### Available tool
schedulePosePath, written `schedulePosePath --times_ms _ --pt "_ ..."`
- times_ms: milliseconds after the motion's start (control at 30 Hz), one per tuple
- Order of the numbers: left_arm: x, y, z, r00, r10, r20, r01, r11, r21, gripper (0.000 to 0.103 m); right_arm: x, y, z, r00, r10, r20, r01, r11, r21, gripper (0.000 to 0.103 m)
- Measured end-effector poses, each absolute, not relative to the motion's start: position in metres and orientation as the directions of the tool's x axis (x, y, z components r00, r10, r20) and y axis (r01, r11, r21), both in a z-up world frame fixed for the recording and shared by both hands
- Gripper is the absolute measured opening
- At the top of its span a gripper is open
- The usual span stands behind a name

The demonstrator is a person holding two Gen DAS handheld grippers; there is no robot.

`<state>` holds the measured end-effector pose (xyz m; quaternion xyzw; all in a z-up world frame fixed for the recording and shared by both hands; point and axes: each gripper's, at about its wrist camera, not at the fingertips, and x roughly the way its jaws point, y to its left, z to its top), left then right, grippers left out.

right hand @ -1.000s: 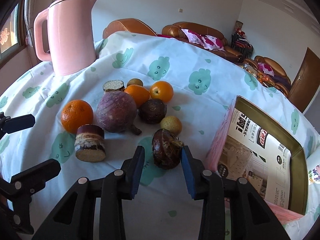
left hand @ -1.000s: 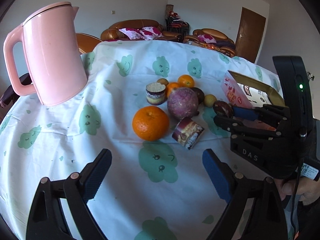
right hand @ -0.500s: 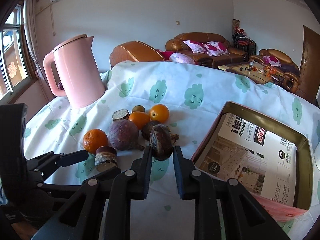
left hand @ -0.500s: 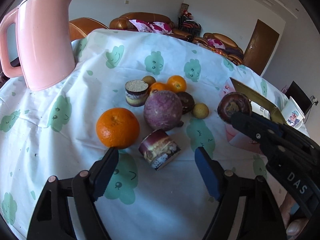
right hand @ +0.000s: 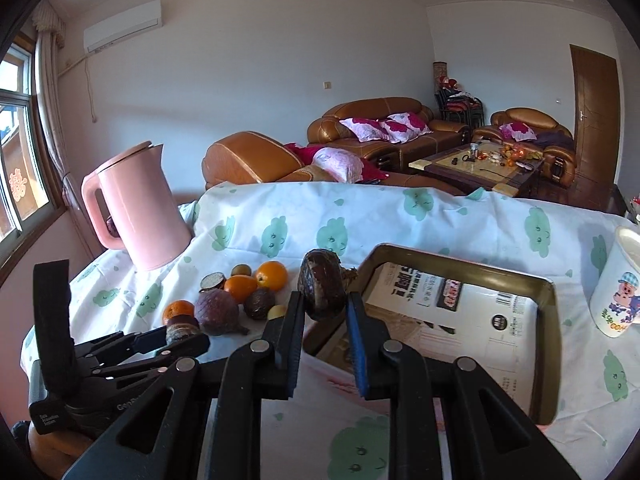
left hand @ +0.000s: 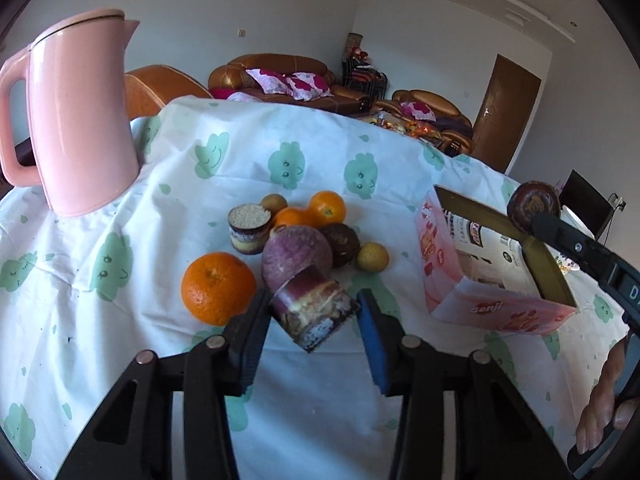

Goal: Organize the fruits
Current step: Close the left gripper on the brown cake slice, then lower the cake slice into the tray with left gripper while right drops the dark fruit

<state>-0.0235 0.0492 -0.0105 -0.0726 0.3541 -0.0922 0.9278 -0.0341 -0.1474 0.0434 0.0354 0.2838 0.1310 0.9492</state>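
Now: right tool (right hand: 324, 306) clamps dark fruit (right hand: 322, 290); left tool (left hand: 312, 316) closing around cut chunk (left hand: 314, 312)

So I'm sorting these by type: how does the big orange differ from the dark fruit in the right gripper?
The orange is bright and smooth; the dark fruit is brown-purple with a rough, patchy skin. The orange rests on the tablecloth beside the pile; the dark fruit is lifted, clamped in the right gripper near the box. The orange looks rounder, the dark fruit more egg-shaped. Both are whole.
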Motion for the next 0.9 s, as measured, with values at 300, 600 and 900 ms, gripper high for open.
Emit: schedulePosePath --times_ms 300,600,900 --pt "-0.006 -0.029 0.019 0.719 -0.41 -0.561 0.356 0.911 -0.209 0.046 -0.027 -0.22 0.022 0.796 0.121 -0.593 -0.073 0.992 0.105 0.023" --pt "0.019 -0.101 0.002 0.633 -0.452 -0.628 0.441 0.878 -0.187 0.046 -0.022 -0.238 0.008 0.762 0.064 -0.645 -0.033 0.998 0.06 0.023" --pt "0.021 -0.111 -0.013 0.626 -0.407 -0.665 0.435 0.89 -0.136 0.046 -0.014 -0.241 -0.004 0.709 0.1 -0.698 -0.016 0.992 0.126 0.023"
